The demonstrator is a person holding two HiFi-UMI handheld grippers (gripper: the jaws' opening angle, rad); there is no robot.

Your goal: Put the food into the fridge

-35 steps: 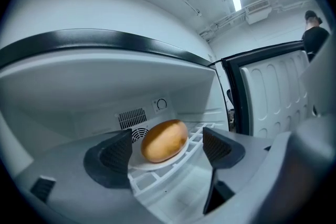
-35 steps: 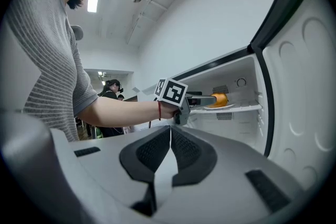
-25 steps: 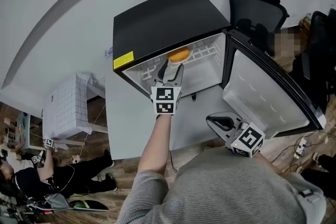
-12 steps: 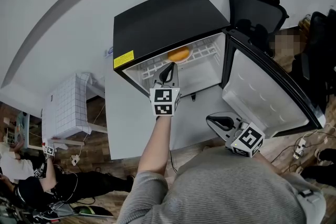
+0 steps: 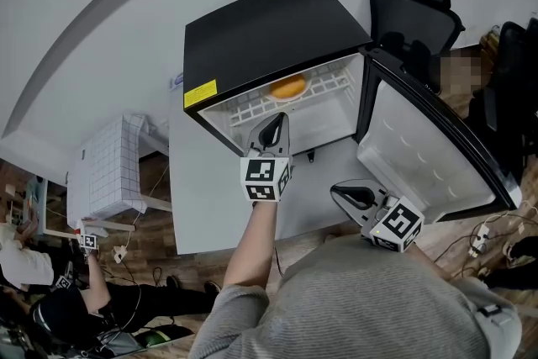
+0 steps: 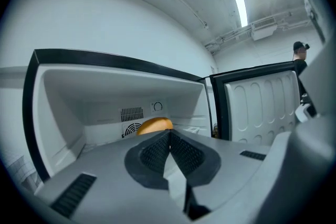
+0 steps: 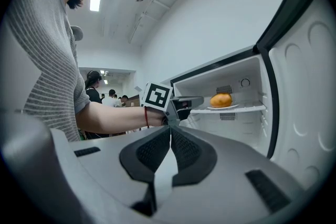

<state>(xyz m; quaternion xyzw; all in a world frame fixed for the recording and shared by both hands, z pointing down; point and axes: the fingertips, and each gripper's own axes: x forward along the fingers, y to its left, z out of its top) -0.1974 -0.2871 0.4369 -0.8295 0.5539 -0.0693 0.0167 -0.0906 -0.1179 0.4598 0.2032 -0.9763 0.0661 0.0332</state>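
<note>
The food (image 5: 287, 86), a round orange-brown item, sat on a plate (image 7: 223, 107) on the upper wire shelf (image 5: 328, 87) of the fridge (image 5: 269, 29), toward the back. A second before, our left gripper (image 5: 280, 120) had stood with its jaws spread close to the food. Since then we had let go, brought the jaws together on nothing, and drawn the gripper back to the fridge's front edge, apart from the food. We judged the placing done, with only the door (image 5: 420, 155) left to shut. That door hung wide open at the right, and we could see nothing stored on its inner side. The plate and the food were all we could make out inside the fridge; the space under the shelf looked bare. Our right gripper (image 5: 351, 196) hung low outside the fridge, near the door, its jaws pressed together and holding nothing.
</note>
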